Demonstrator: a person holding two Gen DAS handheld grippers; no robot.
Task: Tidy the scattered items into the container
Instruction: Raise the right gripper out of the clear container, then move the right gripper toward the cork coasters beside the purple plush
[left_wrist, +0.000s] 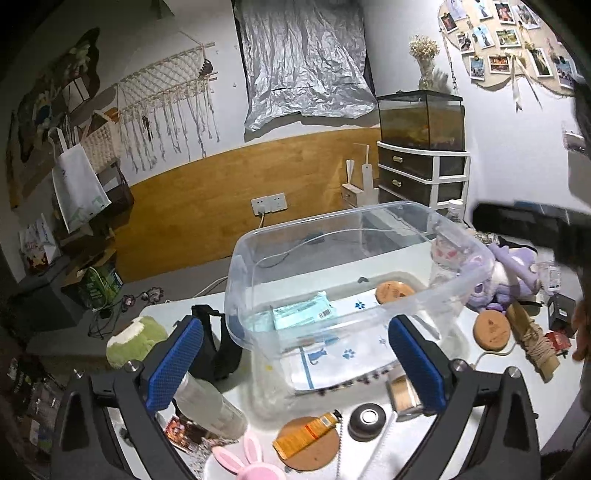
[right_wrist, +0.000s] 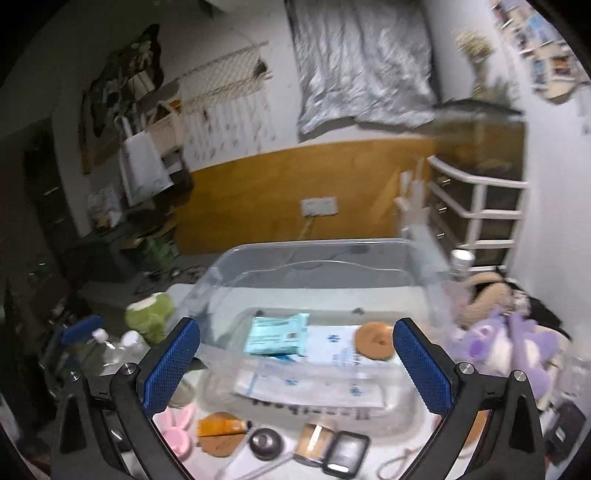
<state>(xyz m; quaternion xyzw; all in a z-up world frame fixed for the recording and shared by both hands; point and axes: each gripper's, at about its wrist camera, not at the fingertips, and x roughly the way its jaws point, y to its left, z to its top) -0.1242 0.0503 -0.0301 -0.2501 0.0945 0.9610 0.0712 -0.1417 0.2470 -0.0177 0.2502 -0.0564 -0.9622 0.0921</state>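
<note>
- On the desk (left_wrist: 424, 443) stands a clear bin (left_wrist: 343, 280), holding a teal pack (left_wrist: 303, 314), a wooden disc (left_wrist: 394, 291) and a paw-print pouch (left_wrist: 332, 354).
- Both tools, left (left_wrist: 295, 365) and right (right_wrist: 297, 365), are spread wide with nothing between the pads.
- Scattered in front of the bin: an orange tube (left_wrist: 306, 434), a pink bunny (left_wrist: 247, 465), a bottle (left_wrist: 208, 404).
- A purple plush (left_wrist: 506, 273) lies right of the bin.

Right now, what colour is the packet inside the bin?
Light teal packet, best in the right wrist view.
</note>
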